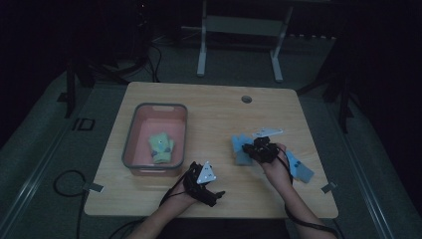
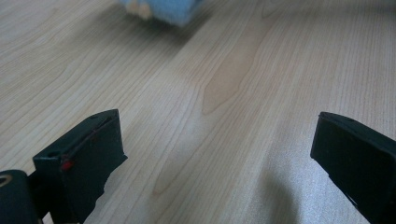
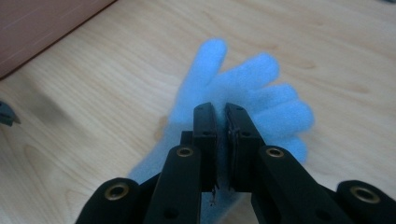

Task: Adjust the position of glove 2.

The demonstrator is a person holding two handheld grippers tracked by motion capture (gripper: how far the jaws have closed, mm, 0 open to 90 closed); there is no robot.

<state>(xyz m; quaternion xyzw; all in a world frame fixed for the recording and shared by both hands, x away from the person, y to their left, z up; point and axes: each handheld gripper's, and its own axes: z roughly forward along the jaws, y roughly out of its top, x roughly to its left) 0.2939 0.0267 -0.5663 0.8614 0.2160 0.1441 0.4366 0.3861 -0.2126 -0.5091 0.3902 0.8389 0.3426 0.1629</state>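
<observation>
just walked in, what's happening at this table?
A person works two hand-held grippers at a wooden table. The right gripper is shut on a fluffy light blue glove, held just above the tabletop; a second blue glove lies beside that hand. The left gripper sits open over bare wood near the front edge, holding nothing. A pink bin on the left already holds a folded green pair of gloves.

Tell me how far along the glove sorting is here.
Done: one fuzzy green glove lies in the pink plastic bin. In hand: the right gripper is shut on a fuzzy light-blue glove. Left: another light-blue glove lies on the wooden table; the left gripper is open, holding nothing.
</observation>
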